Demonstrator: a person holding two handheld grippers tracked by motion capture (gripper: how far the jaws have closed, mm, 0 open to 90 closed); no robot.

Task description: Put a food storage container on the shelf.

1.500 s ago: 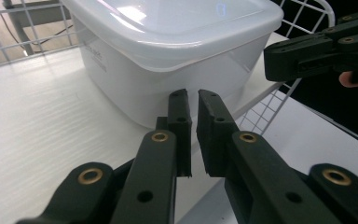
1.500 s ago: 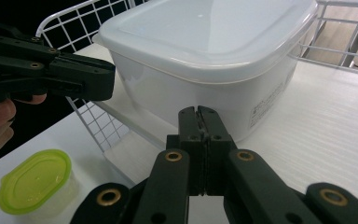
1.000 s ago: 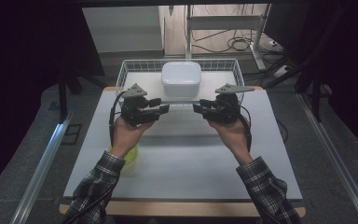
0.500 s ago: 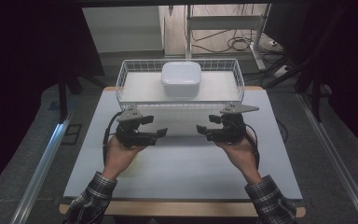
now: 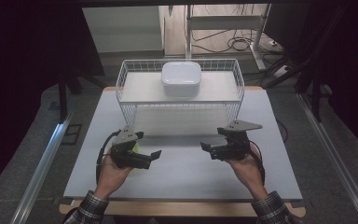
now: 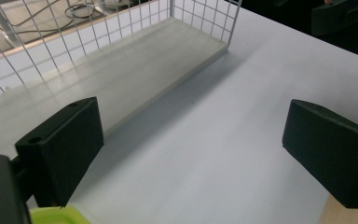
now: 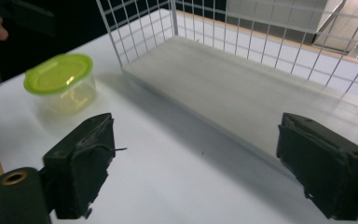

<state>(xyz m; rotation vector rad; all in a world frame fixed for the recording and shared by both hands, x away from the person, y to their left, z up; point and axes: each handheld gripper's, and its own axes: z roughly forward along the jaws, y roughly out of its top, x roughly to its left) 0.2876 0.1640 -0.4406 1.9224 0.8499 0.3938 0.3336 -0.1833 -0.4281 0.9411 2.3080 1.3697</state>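
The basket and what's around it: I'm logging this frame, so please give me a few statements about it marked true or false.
1. A white box sits inside the wire basket. True.
2. The left gripper is shut on the tub. False: its jaws are wide apart with nothing between them.
3. The tub has a green lid. True.
4. The tub is inside the basket. False: it stands on the table, outside the basket's near corner.
5. The right gripper is open over the table. True.
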